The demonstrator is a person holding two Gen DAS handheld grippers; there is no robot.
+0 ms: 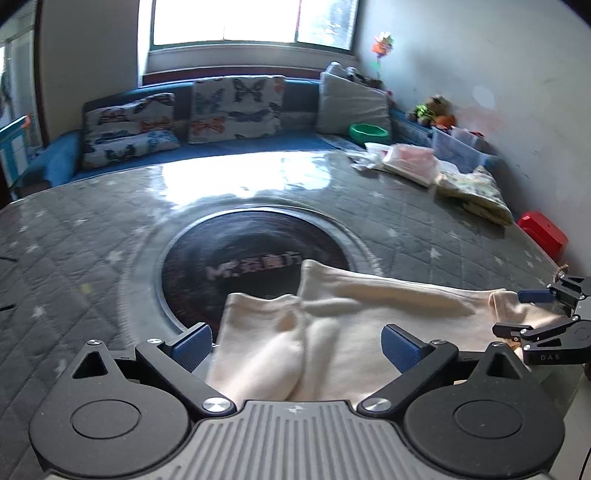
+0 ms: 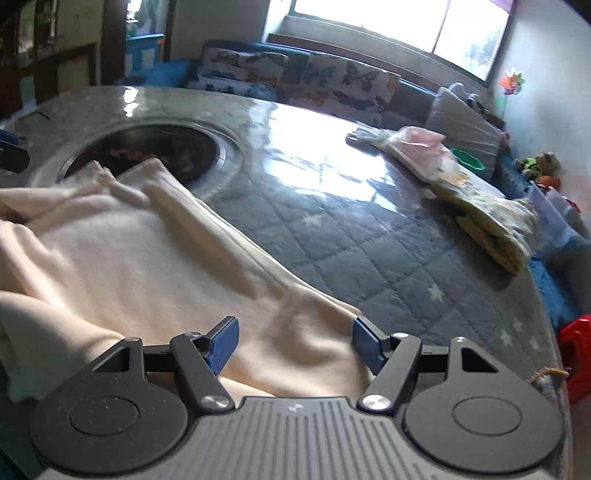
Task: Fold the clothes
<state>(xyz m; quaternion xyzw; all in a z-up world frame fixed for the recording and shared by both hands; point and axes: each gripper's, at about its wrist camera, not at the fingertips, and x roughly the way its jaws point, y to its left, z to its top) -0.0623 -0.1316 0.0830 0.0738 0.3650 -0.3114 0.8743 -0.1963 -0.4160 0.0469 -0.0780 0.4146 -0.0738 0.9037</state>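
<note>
Your left gripper (image 1: pixel 297 343) is spread wide open above the near edge of the cream garment (image 1: pixel 343 325), with both blue pads clear of the cloth and nothing between them. Your right gripper (image 2: pixel 295 345) is likewise wide open, hovering over the garment's near corner without pinching it; in the left wrist view the right gripper shows at the far right edge, by the garment's end.

The cream garment (image 2: pixel 147 251) lies rumpled on the table (image 1: pixel 92 236), which is covered in a grey quilted cloth with white stars under a glossy clear sheet. Its far end overlaps the rim of the dark round inset (image 1: pixel 229 251) in the middle of the table, and soft folds run across it.

On the far right side of the table sits a folded yellow patterned cloth (image 2: pixel 495 225), just beside a pink and white bundle in clear plastic (image 2: pixel 417 147). These lie well apart from the cream garment.

Behind the table runs a blue sofa (image 1: pixel 59 162) with butterfly cushions (image 1: pixel 232 107) and a grey pillow (image 1: pixel 351 103), under a bright window (image 1: pixel 251 22). A green bowl (image 1: pixel 369 133) sits near the grey pillow. A red stool (image 2: pixel 576 362) stands beside the table's right edge.
</note>
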